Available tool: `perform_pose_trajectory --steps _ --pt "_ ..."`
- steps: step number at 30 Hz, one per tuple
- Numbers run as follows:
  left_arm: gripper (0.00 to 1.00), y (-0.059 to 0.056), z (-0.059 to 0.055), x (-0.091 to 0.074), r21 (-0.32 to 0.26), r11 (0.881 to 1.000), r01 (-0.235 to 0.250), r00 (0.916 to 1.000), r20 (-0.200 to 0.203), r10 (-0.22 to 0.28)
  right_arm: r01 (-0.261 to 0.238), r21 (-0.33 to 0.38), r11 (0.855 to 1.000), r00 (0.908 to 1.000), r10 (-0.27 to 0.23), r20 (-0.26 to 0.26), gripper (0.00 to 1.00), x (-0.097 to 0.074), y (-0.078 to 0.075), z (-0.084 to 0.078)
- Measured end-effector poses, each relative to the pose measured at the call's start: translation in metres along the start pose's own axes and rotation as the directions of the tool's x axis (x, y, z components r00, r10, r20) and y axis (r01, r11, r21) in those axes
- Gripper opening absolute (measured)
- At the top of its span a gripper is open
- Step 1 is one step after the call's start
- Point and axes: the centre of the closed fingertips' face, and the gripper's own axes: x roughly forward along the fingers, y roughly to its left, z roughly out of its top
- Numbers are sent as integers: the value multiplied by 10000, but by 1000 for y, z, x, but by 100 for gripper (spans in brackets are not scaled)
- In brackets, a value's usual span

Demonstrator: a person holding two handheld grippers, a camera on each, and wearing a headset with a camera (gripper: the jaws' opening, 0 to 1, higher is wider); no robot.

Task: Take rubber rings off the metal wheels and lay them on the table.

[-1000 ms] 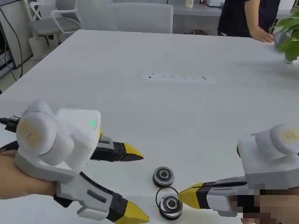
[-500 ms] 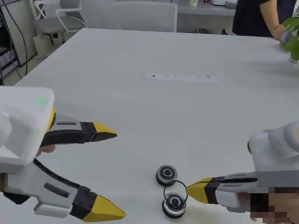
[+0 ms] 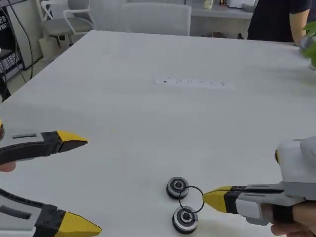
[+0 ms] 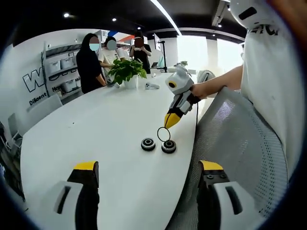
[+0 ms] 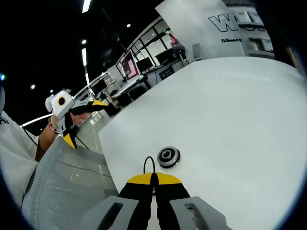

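Two metal wheels lie near the table's front edge, one (image 3: 177, 187) farther back and one (image 3: 185, 219) closer to me. My right gripper (image 3: 210, 197) reaches in from the right, shut on a thin black rubber ring (image 3: 191, 198) that hangs between the two wheels. In the right gripper view the ring (image 5: 148, 165) loops up from the shut tips (image 5: 153, 179), with one wheel (image 5: 169, 156) just beyond. My left gripper (image 3: 79, 183) is wide open at the far left, well away from the wheels. The left gripper view has the ring (image 4: 164, 134) above both wheels (image 4: 148, 144) (image 4: 168, 146).
A white power strip (image 3: 190, 82) lies in the middle of the white table (image 3: 123, 98). Office chairs (image 3: 153, 19) and a standing person (image 3: 276, 19) are at the far side. A potted plant (image 4: 125, 72) stands near people at the far end.
My left gripper has drawn back to the left, away from the wheels. My right gripper has pulled the ring up off the nearer wheel and a little to the right.
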Motion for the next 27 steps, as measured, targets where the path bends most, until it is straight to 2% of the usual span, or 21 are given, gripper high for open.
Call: perform_pose_trajectory --steps 7,15,19,27 --pt "83 -1 -15 -9 -626 9973 -374 9993 15 375 89 176 9998 9995 -94 307 0 -4 -2 5" --pt "83 -1 -32 -8 -1244 9901 -647 9979 -18 650 176 333 9993 9979 -197 612 0 -8 -3 11" --pt "83 -5 -35 -3 -1434 9880 -571 9983 -25 574 181 458 9988 9963 -219 827 0 -11 -4 15" --pt "82 -12 -37 8 -1637 9860 -333 9994 24 342 207 401 9990 9953 -244 935 0 -13 -1 19"
